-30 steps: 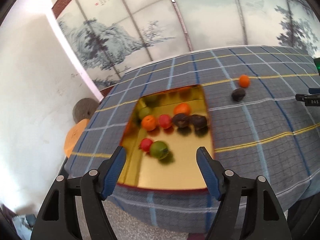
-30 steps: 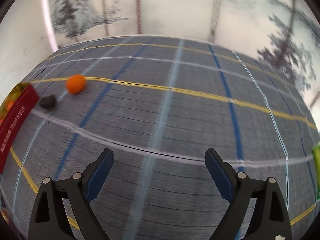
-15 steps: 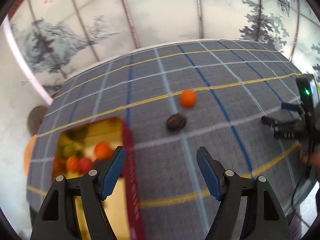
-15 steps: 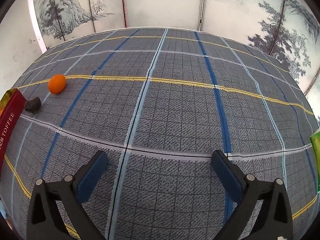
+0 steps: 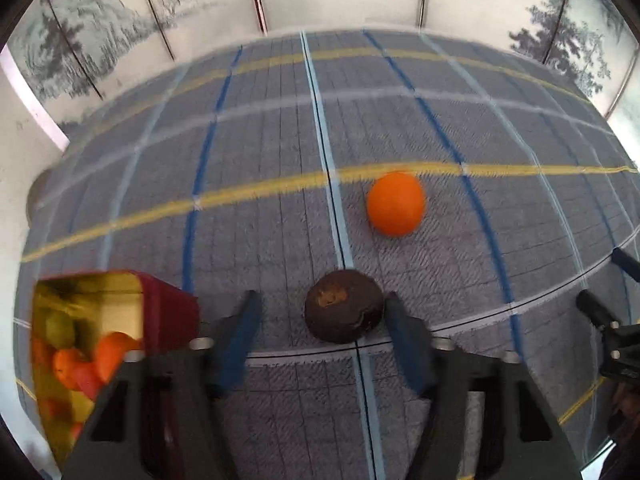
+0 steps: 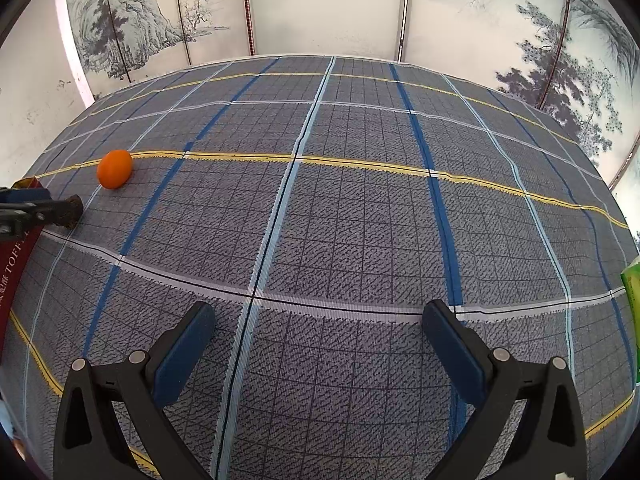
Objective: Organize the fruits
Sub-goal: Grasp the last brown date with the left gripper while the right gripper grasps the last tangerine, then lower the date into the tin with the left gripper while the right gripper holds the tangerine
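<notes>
A dark brown fruit (image 5: 344, 306) lies on the plaid tablecloth between the open jaws of my left gripper (image 5: 320, 320), nearer the right finger. An orange (image 5: 395, 204) lies just beyond it. A red tin with a gold inside (image 5: 168, 312) sits at the lower left and holds several orange, red and green fruits (image 5: 72, 356). In the right wrist view my right gripper (image 6: 316, 336) is open and empty over bare cloth; the orange (image 6: 114, 169) is at the far left, and the left gripper's finger (image 6: 36, 210) covers most of the dark fruit (image 6: 74, 208).
The plaid tablecloth (image 6: 340, 200) covers the whole table. A green packet (image 6: 632, 308) shows at the right edge of the right wrist view. The tin's red side (image 6: 14, 264) is at the left edge. Painted screen panels stand behind the table.
My left gripper has swung right, away from the tin, and moved up to the dark fruit, which now lies between its jaws. My right gripper stayed about where it was.
</notes>
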`<state>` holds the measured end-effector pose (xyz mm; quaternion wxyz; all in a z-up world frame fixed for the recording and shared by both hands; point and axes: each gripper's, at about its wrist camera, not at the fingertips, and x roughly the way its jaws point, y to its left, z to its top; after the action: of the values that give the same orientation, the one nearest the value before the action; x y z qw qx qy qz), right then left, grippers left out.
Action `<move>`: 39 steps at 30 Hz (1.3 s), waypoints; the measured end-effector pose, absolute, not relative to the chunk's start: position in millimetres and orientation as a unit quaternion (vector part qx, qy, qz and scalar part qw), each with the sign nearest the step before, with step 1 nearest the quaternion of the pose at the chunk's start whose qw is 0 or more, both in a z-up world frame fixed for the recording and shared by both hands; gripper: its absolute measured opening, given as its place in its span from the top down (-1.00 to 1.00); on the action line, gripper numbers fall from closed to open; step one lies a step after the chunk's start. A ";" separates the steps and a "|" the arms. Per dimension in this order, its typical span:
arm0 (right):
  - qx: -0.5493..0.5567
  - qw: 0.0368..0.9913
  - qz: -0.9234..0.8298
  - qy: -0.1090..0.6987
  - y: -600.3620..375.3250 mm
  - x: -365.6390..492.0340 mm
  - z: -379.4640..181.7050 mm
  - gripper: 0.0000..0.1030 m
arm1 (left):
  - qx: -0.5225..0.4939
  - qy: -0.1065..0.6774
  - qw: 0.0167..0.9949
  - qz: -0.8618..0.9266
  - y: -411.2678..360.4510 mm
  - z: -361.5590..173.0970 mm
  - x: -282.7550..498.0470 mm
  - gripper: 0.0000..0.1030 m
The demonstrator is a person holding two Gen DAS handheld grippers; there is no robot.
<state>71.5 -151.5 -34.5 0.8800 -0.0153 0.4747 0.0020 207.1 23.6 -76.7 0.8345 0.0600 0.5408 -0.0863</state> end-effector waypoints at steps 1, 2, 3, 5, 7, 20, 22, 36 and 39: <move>-0.015 0.880 0.002 0.475 -151.5 71.7 -34.4 -1.00 | 0.033 0.530 0.842 -0.095 27.9 -76.4 207.1 0.25; -0.014 0.880 0.002 0.474 -151.5 71.3 -34.4 -1.00 | 0.017 0.528 0.844 -0.092 31.8 -76.8 207.1 0.26; -0.014 0.880 0.003 0.474 -151.1 70.9 -34.5 -1.00 | 0.014 0.529 0.844 -0.087 32.9 -77.4 206.5 0.26; -0.015 0.880 0.002 0.475 -150.8 71.0 -34.9 -1.00 | 0.007 0.526 0.846 -0.084 33.2 -75.4 197.5 0.26; -0.008 0.882 0.007 0.472 -152.4 70.3 -34.2 -1.00 | 0.002 0.514 0.853 -0.087 32.1 -66.6 183.6 0.26; -0.023 0.877 0.251 0.409 -39.7 121.6 -0.5 -0.98 | -0.025 0.475 0.872 -0.114 57.5 -11.1 81.7 0.26; -0.017 0.870 0.252 0.424 -24.6 141.4 -9.5 -0.97 | -0.027 0.471 0.875 -0.112 66.1 -5.2 73.7 0.26; -0.043 0.867 0.224 0.443 7.1 158.5 -27.6 0.36 | -0.075 0.447 0.891 -0.033 158.4 11.2 35.1 0.26; -0.020 0.873 0.221 0.433 -10.6 121.3 -21.3 0.36 | -0.074 0.444 0.893 -0.003 182.8 8.9 25.0 0.26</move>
<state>121.3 -10.6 -21.3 0.8735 -0.0200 0.4332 0.2212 25.0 182.8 8.9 0.8929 -0.0739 0.4441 -0.0030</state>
